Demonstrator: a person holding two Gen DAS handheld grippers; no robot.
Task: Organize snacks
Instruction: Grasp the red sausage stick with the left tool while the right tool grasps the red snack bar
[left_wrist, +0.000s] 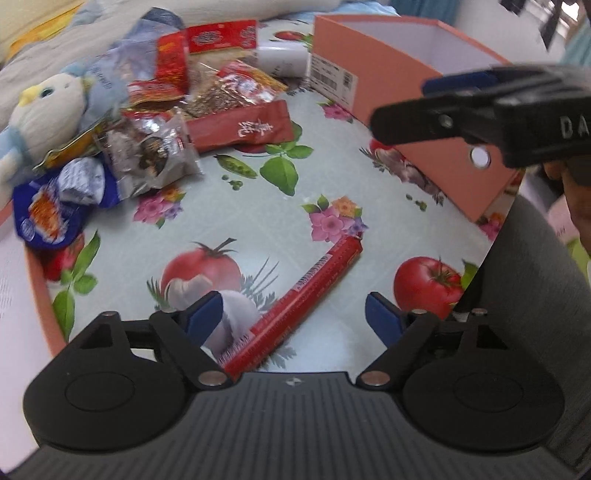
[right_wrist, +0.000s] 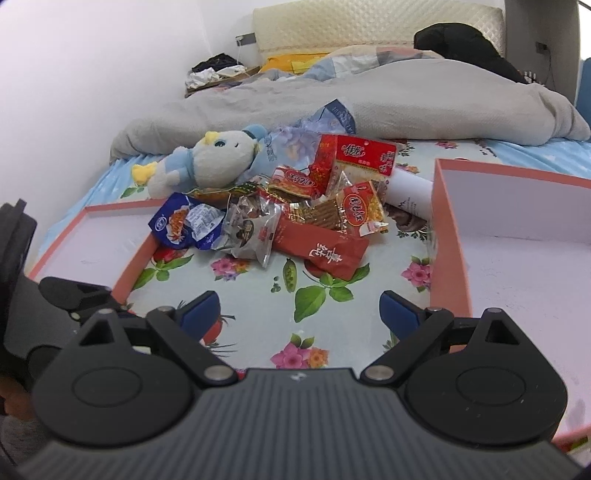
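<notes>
A long red snack stick (left_wrist: 295, 306) lies on the flowered cloth between the fingers of my open left gripper (left_wrist: 295, 319), untouched as far as I can see. A pile of snack packets sits beyond: a red packet (left_wrist: 240, 127) (right_wrist: 325, 254), a grey clear packet (left_wrist: 151, 155) (right_wrist: 251, 232) and a blue packet (left_wrist: 48, 214) (right_wrist: 181, 221). My right gripper (right_wrist: 299, 314) is open and empty above the cloth, short of the pile. It also shows at the right of the left wrist view (left_wrist: 424, 107).
An open orange box (left_wrist: 406, 74) (right_wrist: 454, 229) stands at the right. Its shallow lid (right_wrist: 92, 236) lies at the left. A plush toy (left_wrist: 44, 107) (right_wrist: 207, 162) and a white bottle (right_wrist: 410, 199) lie beside the pile. A grey duvet (right_wrist: 369, 107) is behind.
</notes>
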